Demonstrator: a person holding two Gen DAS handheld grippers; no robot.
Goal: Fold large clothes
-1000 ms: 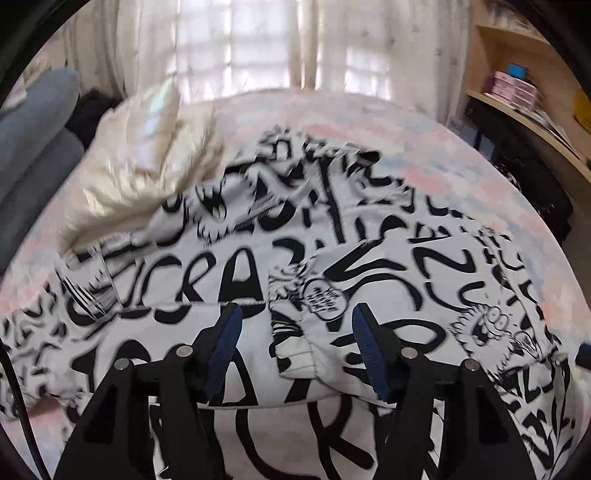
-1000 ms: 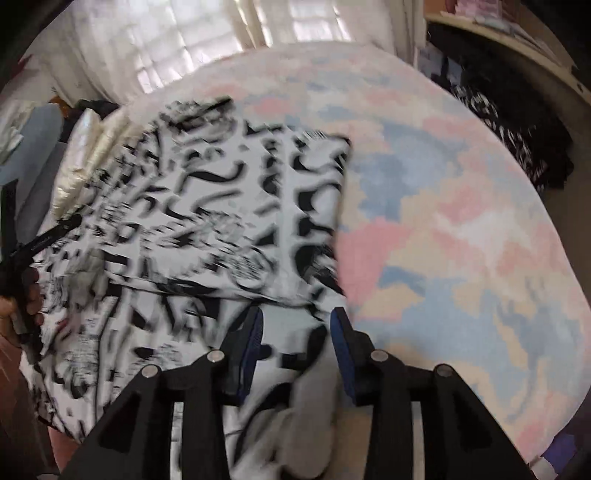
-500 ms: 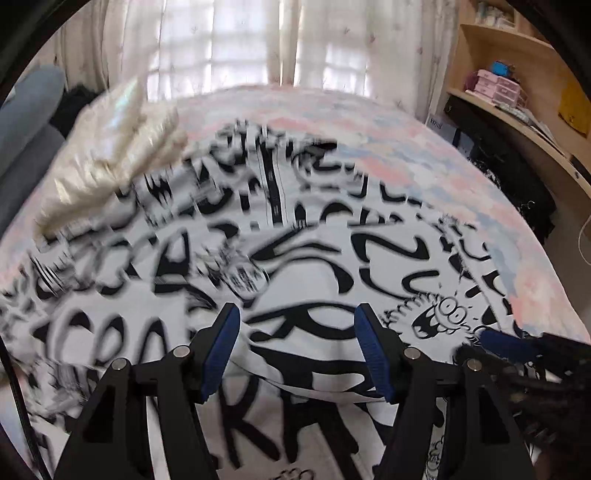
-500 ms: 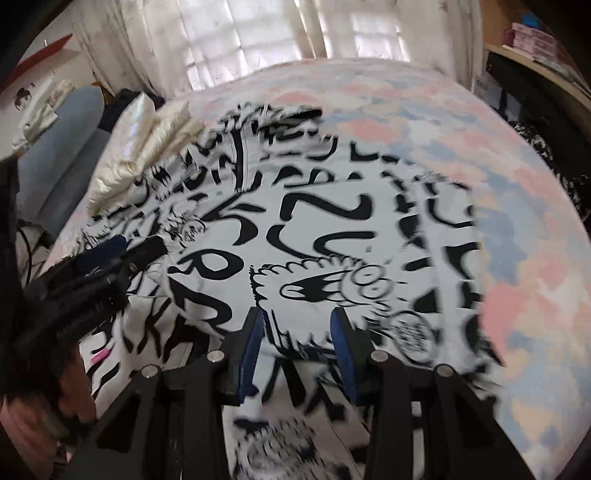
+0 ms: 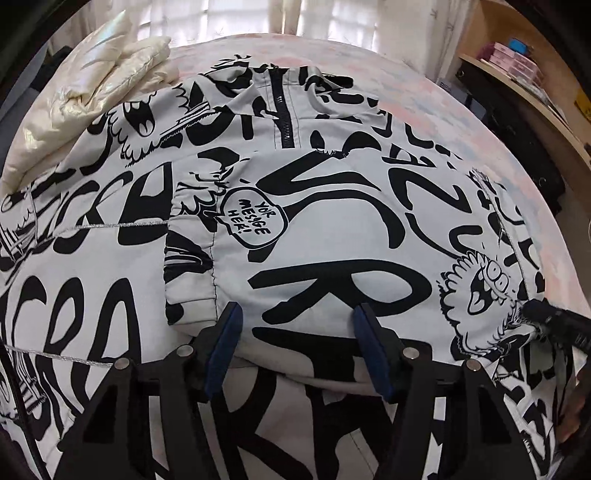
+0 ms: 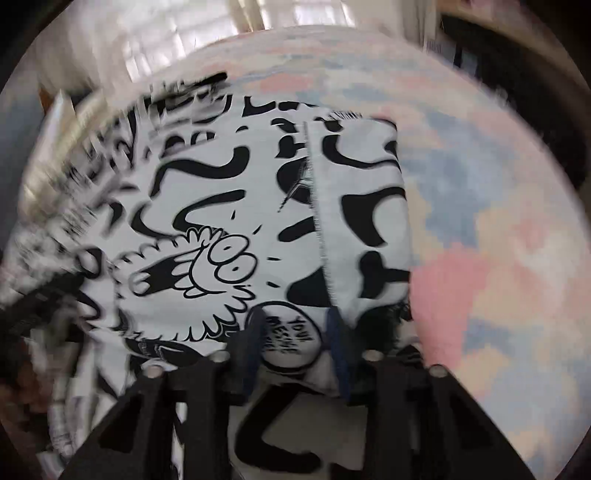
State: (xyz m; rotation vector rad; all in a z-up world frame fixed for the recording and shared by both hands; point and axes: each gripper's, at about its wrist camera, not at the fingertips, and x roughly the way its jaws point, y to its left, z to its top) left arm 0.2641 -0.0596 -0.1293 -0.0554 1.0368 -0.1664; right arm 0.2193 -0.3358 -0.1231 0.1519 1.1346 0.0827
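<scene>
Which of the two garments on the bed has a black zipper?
The white jacket with black graffiti print has it, near its collar. The cream puffy garment beside it is plain and shows no zipper.

You are working in a bedroom at home. You have a bed (image 5: 436, 107) under a pastel pink-and-blue patchwork cover, sheer curtains (image 5: 288, 14) over a bright window behind it, and a wooden shelf (image 5: 517, 85) with small boxes along the right wall.
</scene>
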